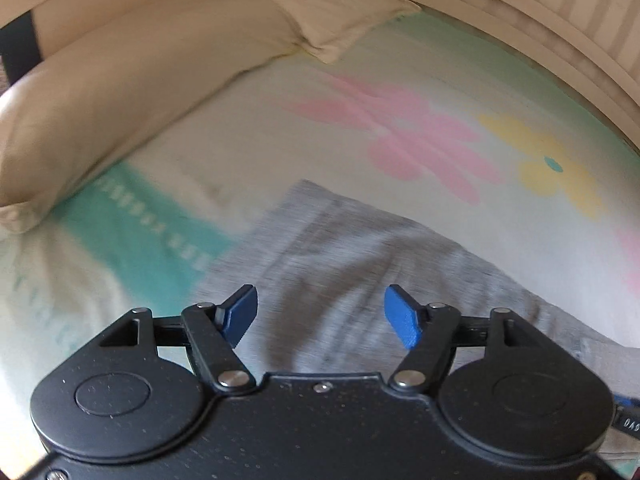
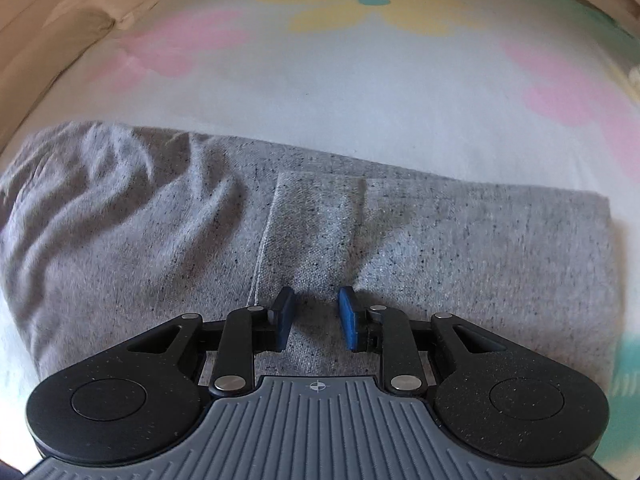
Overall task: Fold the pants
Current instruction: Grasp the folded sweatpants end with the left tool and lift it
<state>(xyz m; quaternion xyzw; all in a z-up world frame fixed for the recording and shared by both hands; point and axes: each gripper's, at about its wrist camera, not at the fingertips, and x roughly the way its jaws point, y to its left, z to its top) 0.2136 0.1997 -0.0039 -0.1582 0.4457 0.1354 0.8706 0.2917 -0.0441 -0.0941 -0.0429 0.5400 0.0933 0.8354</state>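
My left gripper [image 1: 320, 316] hangs released and my right gripper [image 2: 316, 318] is half-open, gripping nothing, over soft, limp grey pants [image 2: 360, 232]; I'd pinch a folded edge.

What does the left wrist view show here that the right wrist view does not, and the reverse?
Only the left wrist view: two cream pillows, a teal printed patch on the sheet, and the left gripper open above the cloth.

Only the right wrist view: the sewn pocket panel on the pants, their squared folded end, and the right gripper, narrowly open, nothing between its pads.

Both: the grey pants on the flowered bed sheet, with its yellow flower.
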